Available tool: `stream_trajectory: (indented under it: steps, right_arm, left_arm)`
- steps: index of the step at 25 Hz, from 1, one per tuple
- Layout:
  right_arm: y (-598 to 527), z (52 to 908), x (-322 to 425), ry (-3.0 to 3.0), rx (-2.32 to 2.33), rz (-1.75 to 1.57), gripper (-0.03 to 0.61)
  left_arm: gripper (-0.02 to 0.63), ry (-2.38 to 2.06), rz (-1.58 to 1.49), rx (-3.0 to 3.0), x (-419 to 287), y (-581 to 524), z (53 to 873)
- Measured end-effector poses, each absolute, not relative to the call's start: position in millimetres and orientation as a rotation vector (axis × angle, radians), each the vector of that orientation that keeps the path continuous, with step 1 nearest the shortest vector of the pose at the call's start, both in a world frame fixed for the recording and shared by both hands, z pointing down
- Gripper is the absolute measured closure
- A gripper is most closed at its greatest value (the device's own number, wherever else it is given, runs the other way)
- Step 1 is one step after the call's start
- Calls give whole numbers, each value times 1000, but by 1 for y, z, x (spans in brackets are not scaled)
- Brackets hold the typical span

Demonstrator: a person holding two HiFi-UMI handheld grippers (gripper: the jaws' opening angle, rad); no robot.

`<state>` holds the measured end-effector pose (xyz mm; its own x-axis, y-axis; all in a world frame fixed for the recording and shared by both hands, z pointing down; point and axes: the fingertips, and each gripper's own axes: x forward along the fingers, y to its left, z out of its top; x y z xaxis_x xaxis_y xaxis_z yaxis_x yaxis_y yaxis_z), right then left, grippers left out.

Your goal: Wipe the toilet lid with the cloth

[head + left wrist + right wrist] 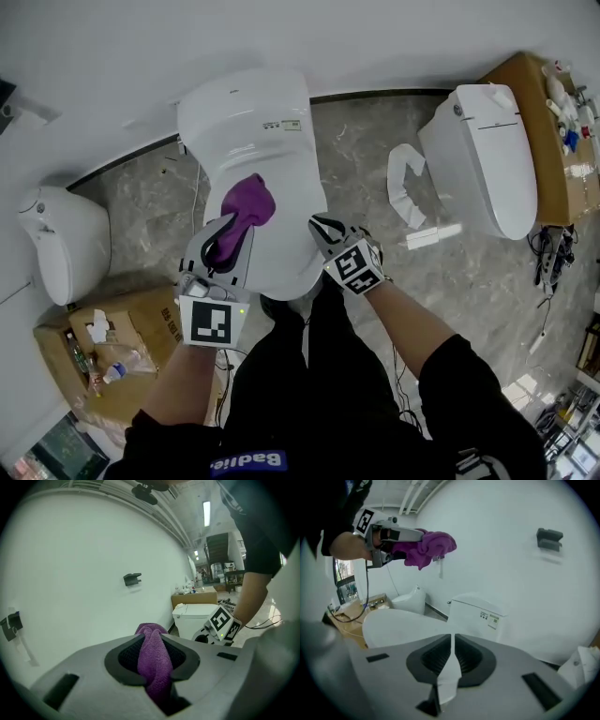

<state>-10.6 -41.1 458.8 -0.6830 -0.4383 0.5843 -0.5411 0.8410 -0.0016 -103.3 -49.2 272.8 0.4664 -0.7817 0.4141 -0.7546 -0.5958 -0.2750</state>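
Nearest the person, the right hand-held gripper (323, 230) (452, 641) has its jaws pressed together on nothing and sits at the front right edge of the closed white oval toilet lid (281, 248) (398, 625). The left hand-held gripper (228, 234) (151, 644) pinches a bunched purple microfibre cloth (248, 202) (152, 667) (429, 545). The right gripper view shows the cloth held in the air above the lid, not touching it.

The cloth looks light, soft and limp, so it should drape and flatten under pressure. The pinch across its gathered middle seems secure. The glossy lid is probably hard and slick.

Black-and-white square markers sit on both grippers. White lettering on the person's dark top (248, 461) may read "Badie". Farther back, a small sticker (281, 125) (490, 618) on the white cistern carries print too small to read.
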Motion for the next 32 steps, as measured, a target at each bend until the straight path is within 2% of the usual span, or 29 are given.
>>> stream_trajectory:
  steps: [7,18,32]
  right_arm:
    - [-42,490,-54,-2449,588,388,540]
    - [-3,529,-55,-2428,434,318,549]
    - [12,555,-45,-2446,501,380,549]
  left_arm:
    - [534,1502,-857,-2631,-129,-70,293]
    - [532,1681,-1007,-2577,-172,-97,378]
    - [532,1638,-1131,-2663,-177,-97,477]
